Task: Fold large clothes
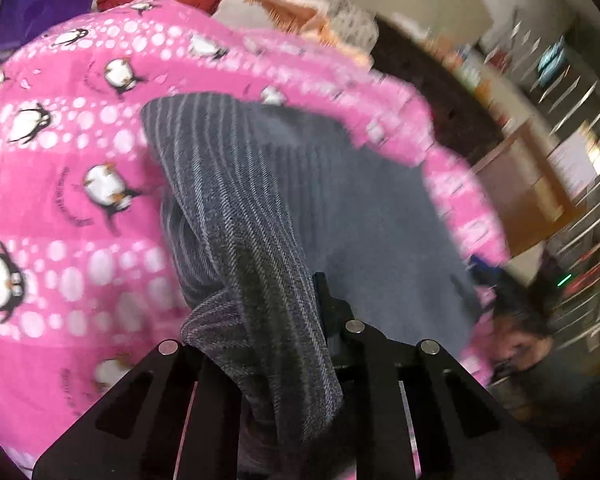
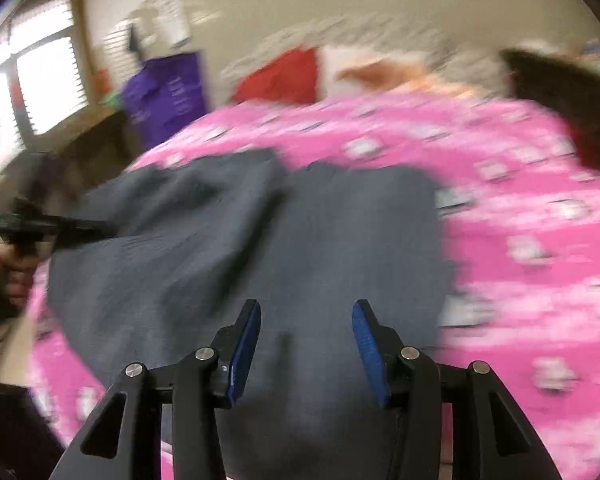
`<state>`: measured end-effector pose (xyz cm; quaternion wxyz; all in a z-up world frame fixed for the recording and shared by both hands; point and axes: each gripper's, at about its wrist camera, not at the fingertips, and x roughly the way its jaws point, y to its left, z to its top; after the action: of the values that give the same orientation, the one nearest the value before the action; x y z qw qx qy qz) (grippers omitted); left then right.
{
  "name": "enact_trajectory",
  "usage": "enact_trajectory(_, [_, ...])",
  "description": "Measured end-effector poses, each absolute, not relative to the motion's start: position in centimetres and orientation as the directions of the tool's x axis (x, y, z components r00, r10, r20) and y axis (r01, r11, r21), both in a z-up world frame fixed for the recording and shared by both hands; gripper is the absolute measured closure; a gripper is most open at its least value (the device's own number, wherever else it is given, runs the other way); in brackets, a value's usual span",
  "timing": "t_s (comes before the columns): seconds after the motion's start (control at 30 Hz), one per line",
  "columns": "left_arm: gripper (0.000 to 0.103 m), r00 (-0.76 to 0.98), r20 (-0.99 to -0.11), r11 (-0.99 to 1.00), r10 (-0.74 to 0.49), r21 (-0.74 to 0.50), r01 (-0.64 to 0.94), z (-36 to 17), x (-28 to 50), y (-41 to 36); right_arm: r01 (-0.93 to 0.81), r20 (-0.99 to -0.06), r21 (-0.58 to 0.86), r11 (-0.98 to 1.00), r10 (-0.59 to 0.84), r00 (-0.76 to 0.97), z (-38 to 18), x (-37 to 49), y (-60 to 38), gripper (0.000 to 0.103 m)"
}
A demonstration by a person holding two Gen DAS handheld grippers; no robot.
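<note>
Left claw (image 1: 296, 344) pinches the dark grey striped woven garment (image 1: 240, 208), lower centre; right claw (image 2: 305, 336) spread above it on the pink penguin-print fleece blanket (image 2: 520, 208).

Garment (image 1: 236, 200) ahead of left claw (image 1: 288, 344): dark grey, fine lighter stripes. Blanket (image 1: 60, 160) beneath: hot pink, white dots, black-white penguins. Right claw (image 2: 305, 336): black, blue pads (image 2: 366, 340). Beyond: red cushion (image 2: 280, 76), purple bag (image 2: 164, 92).

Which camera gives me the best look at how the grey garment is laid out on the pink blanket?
The right wrist view: it shows most of the grey garment spread over the pink penguin blanket, though blurred, with the left gripper at its edge. The left wrist view shows only a striped fold draped over its own fingers, hiding the layout.
</note>
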<state>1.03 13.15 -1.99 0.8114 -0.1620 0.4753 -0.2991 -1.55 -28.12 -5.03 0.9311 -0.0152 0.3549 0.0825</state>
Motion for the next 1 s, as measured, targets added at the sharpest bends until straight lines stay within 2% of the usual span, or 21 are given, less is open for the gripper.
enact_trajectory(0.17, [0.092,0.360,-0.529,0.630,-0.768,-0.723,0.283,1.2,1.7,9.3,0.090,-0.703,-0.162,0.983,-0.179,0.688,-7.3,-3.3,-35.5,0.057])
enact_trajectory(0.3, [0.092,0.358,-0.468,0.561,-0.808,-0.797,0.224,3.0,2.4,4.4,0.202,-0.713,-0.122,0.972,-0.227,0.663,-8.4,-3.6,-39.0,0.057])
enact_trajectory(0.4, [0.092,0.347,-0.499,0.584,-0.794,-0.784,0.211,3.6,3.0,0.3,0.208,-0.732,-0.082,0.975,-0.201,0.651,-9.7,-3.1,-39.9,0.057])
enact_trajectory(0.47, [0.092,0.342,-0.516,0.598,-0.785,-0.776,0.201,3.6,3.3,-2.5,0.217,-0.743,-0.059,0.974,-0.188,0.642,-11.0,-2.8,-40.2,0.053])
enact_trajectory(0.57, [0.092,0.334,-0.559,0.634,-0.759,-0.751,0.185,2.7,3.9,-6.5,0.218,-0.681,-0.036,0.975,-0.184,0.709,-11.8,-3.6,-40.1,0.047])
enact_trajectory(0.73, [0.092,0.324,-0.675,0.741,-0.663,-0.655,0.149,-1.8,5.2,-12.6,0.203,-0.621,-0.002,0.979,-0.160,0.767,-12.5,-4.4,-40.3,0.047])
enact_trajectory(0.87, [0.092,0.331,-0.709,0.776,-0.622,-0.614,0.143,-3.7,4.8,-15.4,0.173,-0.618,0.030,0.984,-0.118,0.777,-12.5,-4.9,-40.8,0.046])
enact_trajectory(1.0, [0.092,0.341,-0.707,0.776,-0.620,-0.616,0.134,-3.2,4.7,-16.6,0.154,-0.624,0.050,0.987,-0.090,0.776,-12.4,-4.9,-41.0,0.046])
